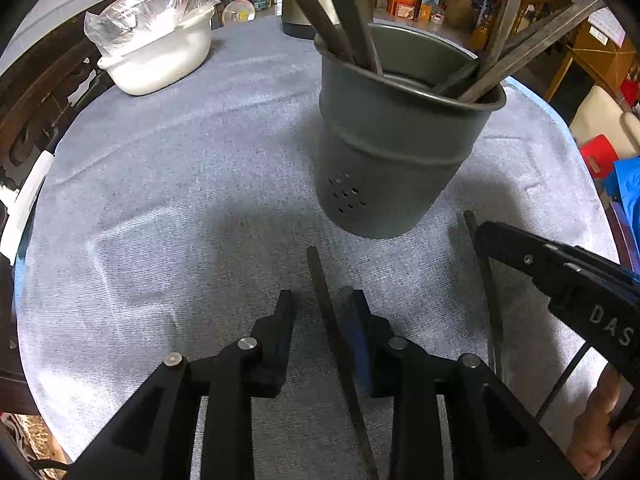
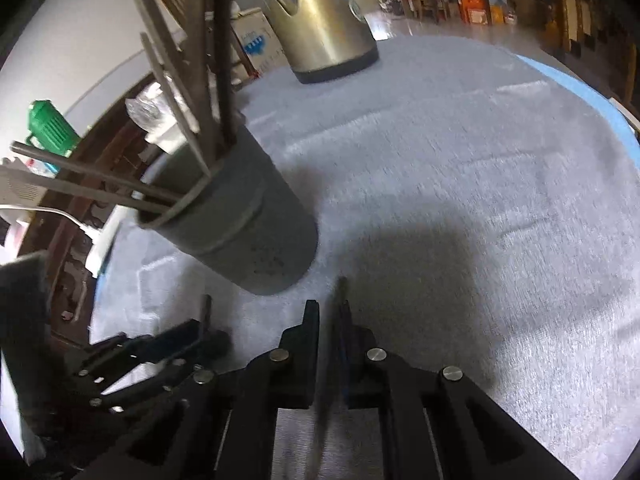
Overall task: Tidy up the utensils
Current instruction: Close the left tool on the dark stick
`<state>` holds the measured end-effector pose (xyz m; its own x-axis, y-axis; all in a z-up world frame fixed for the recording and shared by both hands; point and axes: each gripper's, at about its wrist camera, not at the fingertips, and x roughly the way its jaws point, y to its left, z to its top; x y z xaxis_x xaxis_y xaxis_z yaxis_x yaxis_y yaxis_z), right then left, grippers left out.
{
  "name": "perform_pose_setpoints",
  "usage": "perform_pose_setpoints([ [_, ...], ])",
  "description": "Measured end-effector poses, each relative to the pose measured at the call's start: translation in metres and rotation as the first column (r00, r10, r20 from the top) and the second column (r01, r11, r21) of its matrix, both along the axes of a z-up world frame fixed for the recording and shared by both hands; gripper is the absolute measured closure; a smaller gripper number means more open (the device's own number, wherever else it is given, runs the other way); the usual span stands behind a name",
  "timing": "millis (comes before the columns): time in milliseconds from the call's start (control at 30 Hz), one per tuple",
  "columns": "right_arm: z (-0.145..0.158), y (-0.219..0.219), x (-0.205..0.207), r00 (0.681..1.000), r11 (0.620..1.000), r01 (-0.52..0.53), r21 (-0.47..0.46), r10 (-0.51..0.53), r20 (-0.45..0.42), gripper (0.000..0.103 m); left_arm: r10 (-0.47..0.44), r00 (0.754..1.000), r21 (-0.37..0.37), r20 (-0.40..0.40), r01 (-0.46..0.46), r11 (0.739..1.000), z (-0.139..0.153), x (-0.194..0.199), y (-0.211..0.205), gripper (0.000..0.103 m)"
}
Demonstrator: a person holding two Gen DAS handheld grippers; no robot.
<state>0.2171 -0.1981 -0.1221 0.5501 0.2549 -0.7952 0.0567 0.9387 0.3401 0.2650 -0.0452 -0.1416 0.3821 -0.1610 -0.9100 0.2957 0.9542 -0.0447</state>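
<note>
Your left claw (image 1: 320, 312) is spread, its fingers either side of a dark chopstick (image 1: 334, 328) that lies on the worktop (image 1: 160, 200). The stick runs close against the right finger's blue pad (image 1: 360, 336), with a clear gap to the left finger, so nothing is pinched there.

Your right claw (image 2: 328, 320) has a second dark chopstick (image 2: 336, 320) between its fingers. The gap is narrow, and the stick sits against the right finger (the view is blurred, so whether the pads actually press on it you cannot tell). Seen from the left wrist, the right claw (image 1: 520, 256) comes in from the right edge, over that second chopstick (image 1: 486, 276), which lies near the first and roughly parallel to it.

Just ahead of both claws stands the grey metal utensil holder (image 1: 396, 148), upright on the worktop, with small drain holes low on its wall. Several chopsticks and flat-handled utensils (image 1: 360, 20) lean inside it, fanning out over the rim. In the right wrist view the holder (image 2: 248, 232) appears up and to the left, with your left claw (image 2: 160, 344) below it.

Farther out, a white tub (image 1: 160, 60) with a clear plastic bag in it sits at the far left of the cloth-covered worktop, and a steel kettle (image 2: 320, 20) stands at the far edge behind the holder.
</note>
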Motion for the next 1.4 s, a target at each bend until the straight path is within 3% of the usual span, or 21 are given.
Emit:
perform_pose_setpoints([
  [233,-0.006,0.0,0.004,0.999,1.0,-0.002,-0.014,0.001,-0.032,0.092,-0.002,1.0,-0.007,0.001,0.002,1.0,-0.001,0.001,0.0,0.073],
  [467,0.01,-0.021,0.003,1.0,0.997,0.019,0.068,-0.018,-0.02,0.088,-0.005,1.0,-0.021,-0.008,0.005,1.0,0.002,-0.001,0.002,0.071],
  [633,0.005,-0.029,0.004,0.997,0.997,0.032,0.071,-0.027,-0.07,0.084,-0.008,1.0,-0.024,-0.01,0.007,1.0,0.003,-0.003,0.002,0.067],
  [800,-0.001,-0.026,0.003,0.996,0.997,0.014,0.079,-0.007,-0.084,0.071,-0.003,1.0,-0.051,-0.023,0.002,0.999,0.006,-0.006,0.009,0.065],
  [1167,-0.002,-0.004,0.004,0.993,0.998,-0.051,-0.033,0.047,-0.108,0.07,0.0,0.997,-0.17,-0.082,-0.014,0.985,0.011,-0.008,0.022,0.064],
  [1400,-0.011,0.001,0.007,0.988,0.996,-0.054,-0.077,0.042,-0.148,0.071,0.004,0.997,-0.114,-0.076,-0.013,0.993,0.008,-0.007,0.012,0.064],
])
